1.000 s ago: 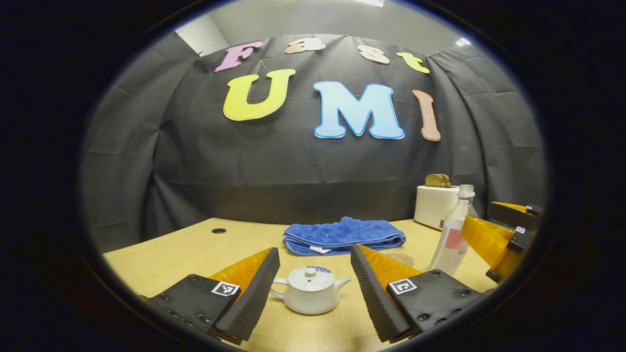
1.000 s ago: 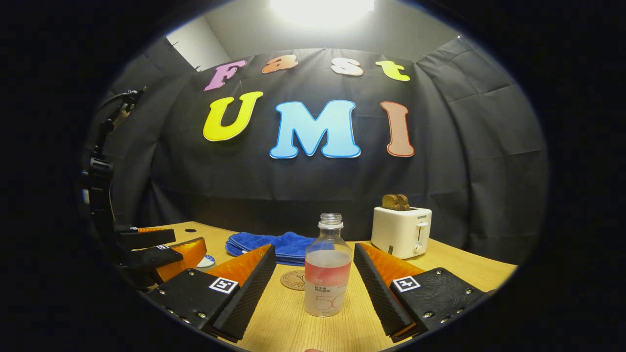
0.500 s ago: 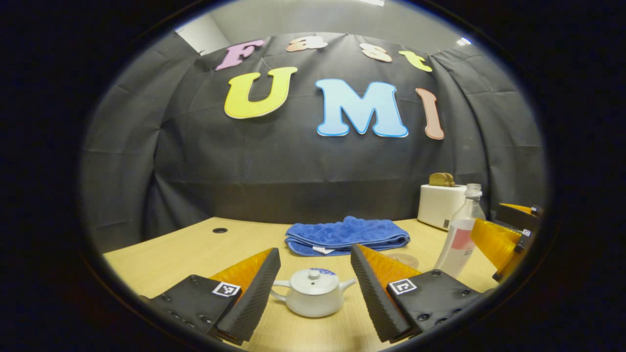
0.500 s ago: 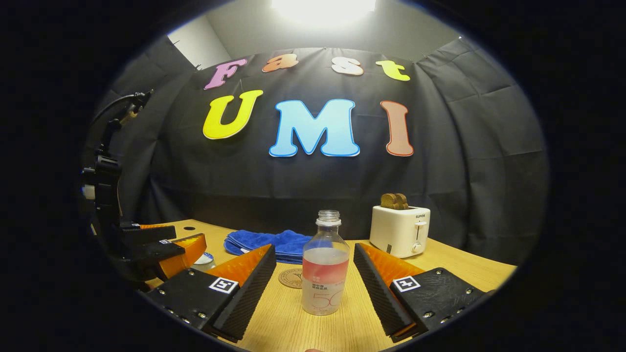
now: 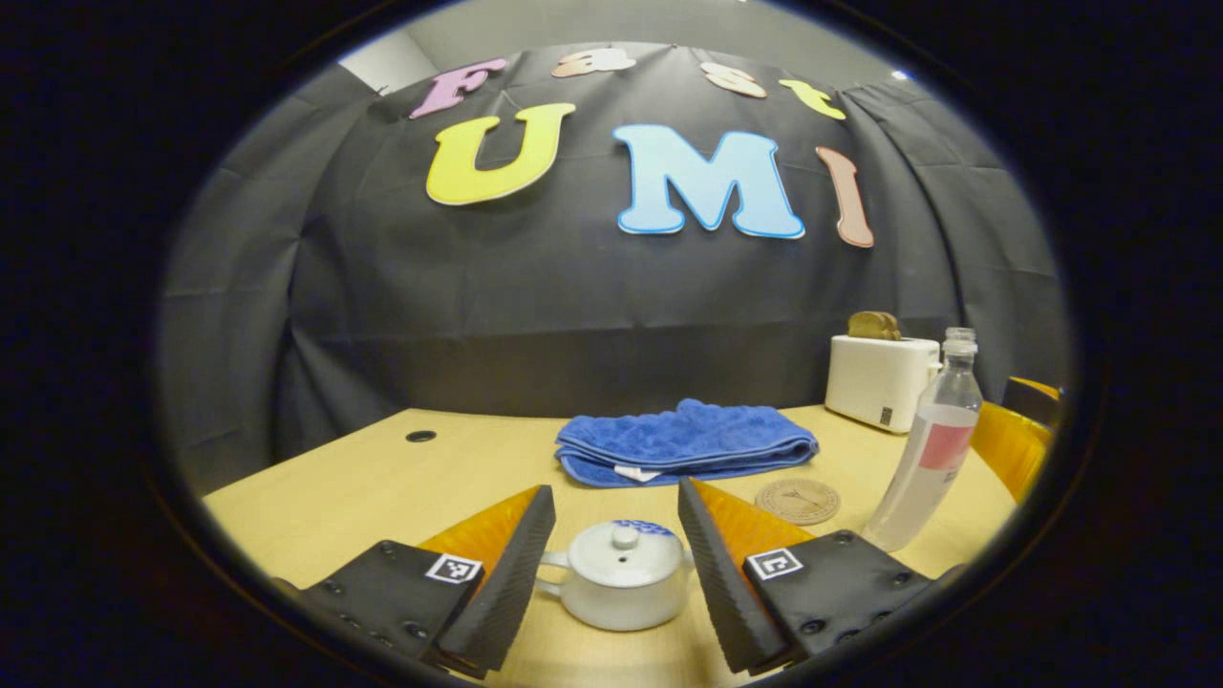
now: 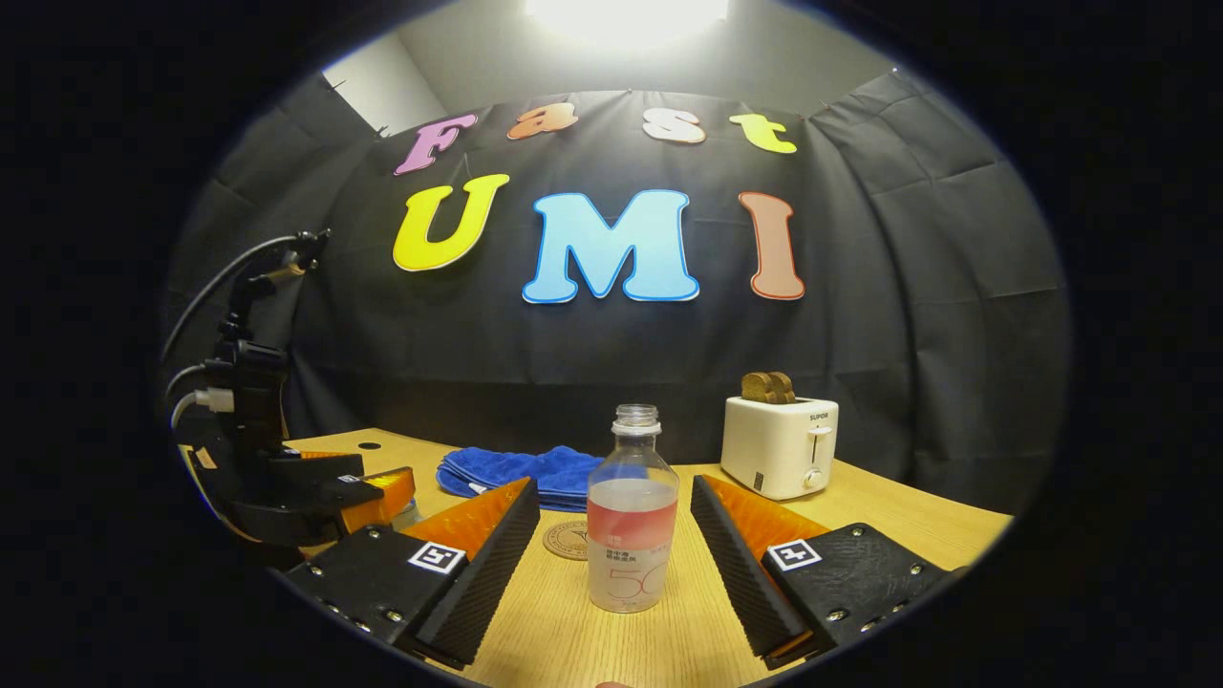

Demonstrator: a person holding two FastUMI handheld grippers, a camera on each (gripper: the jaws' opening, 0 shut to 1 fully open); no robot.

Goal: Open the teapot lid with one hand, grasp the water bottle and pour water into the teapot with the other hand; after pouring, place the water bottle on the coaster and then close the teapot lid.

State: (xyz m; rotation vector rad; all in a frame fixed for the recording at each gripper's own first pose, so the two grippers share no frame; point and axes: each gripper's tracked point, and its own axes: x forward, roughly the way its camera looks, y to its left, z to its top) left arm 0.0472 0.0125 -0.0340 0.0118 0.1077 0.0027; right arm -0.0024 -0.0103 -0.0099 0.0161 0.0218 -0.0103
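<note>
Between the left gripper (image 5: 616, 573) fingers, wide apart, sits the teapot (image 5: 621, 588); pinch its lid knob (image 5: 624, 538) at 12 o'clock. Right gripper (image 6: 616, 564) is spread w/ the bottle (image 6: 632, 524) between.

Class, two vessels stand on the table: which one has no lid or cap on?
The clear plastic water bottle with the pink label: its neck is uncapped, whereas the white ceramic teapot wears its lid.

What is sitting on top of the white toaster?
Brown bread slices poke out of the top of the white toaster. Their lower parts are hidden inside it.
</note>
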